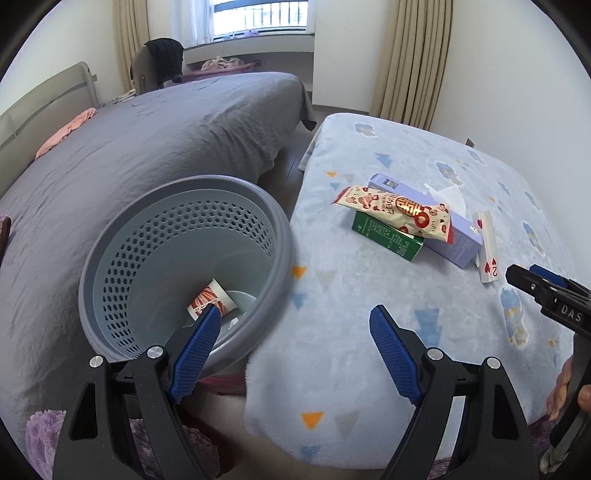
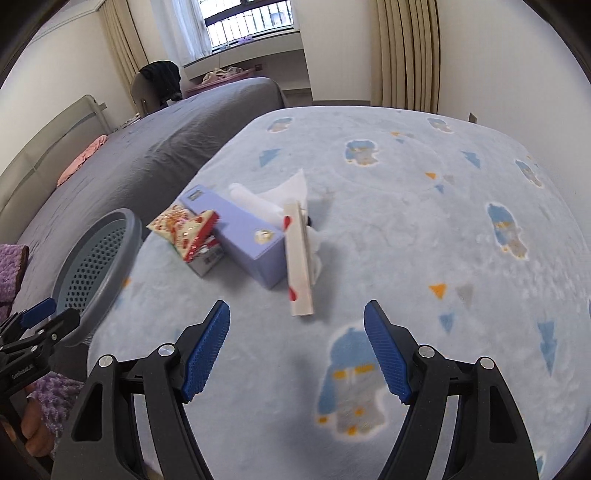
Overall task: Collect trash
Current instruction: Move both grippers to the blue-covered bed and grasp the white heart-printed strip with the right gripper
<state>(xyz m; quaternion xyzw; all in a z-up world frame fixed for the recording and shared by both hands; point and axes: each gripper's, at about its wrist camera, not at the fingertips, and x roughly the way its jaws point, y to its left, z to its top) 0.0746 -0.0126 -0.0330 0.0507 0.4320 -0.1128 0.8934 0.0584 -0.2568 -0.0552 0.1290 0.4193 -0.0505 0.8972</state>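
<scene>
**A:** Setting, as I read it from my console: a bedroom with beige curtains [image 1: 413,59] and a barred window [image 1: 258,14]. A bed under a grey sheet [image 1: 147,147] fills the left side. Beside it stands a surface draped in a pale blue fleece blanket [image 2: 406,221] printed with small triangles and cartoon figures.

**B:** And the receptacle?

**A:** A grey perforated waste basket [image 1: 184,258] sits between the bed and the blanket's edge, just beside both. A red-and-white paper cup [image 1: 212,299] lies tilted at its bottom.

**B:** Where is the trash I am after?

**A:** On the blanket, clustered near the basket side. A lilac tissue box [image 2: 247,229] with a white tissue [image 2: 291,188] pulled up is the largest piece. A red-and-cream snack wrapper [image 1: 399,212] lies across it and across a green carton [image 1: 388,236] underneath. A cream playing-card box [image 2: 299,266] with red hearts leans against the tissue box's far side.

**B:** Fingers?

**A:** My left gripper [image 1: 295,350] hangs over the basket rim and blanket edge, jaws spread wide, nothing between them. My right gripper [image 2: 297,350] points down at the blanket just short of the card box, jaws likewise wide and empty. Each gripper shows at the margin of the other's view.
</scene>
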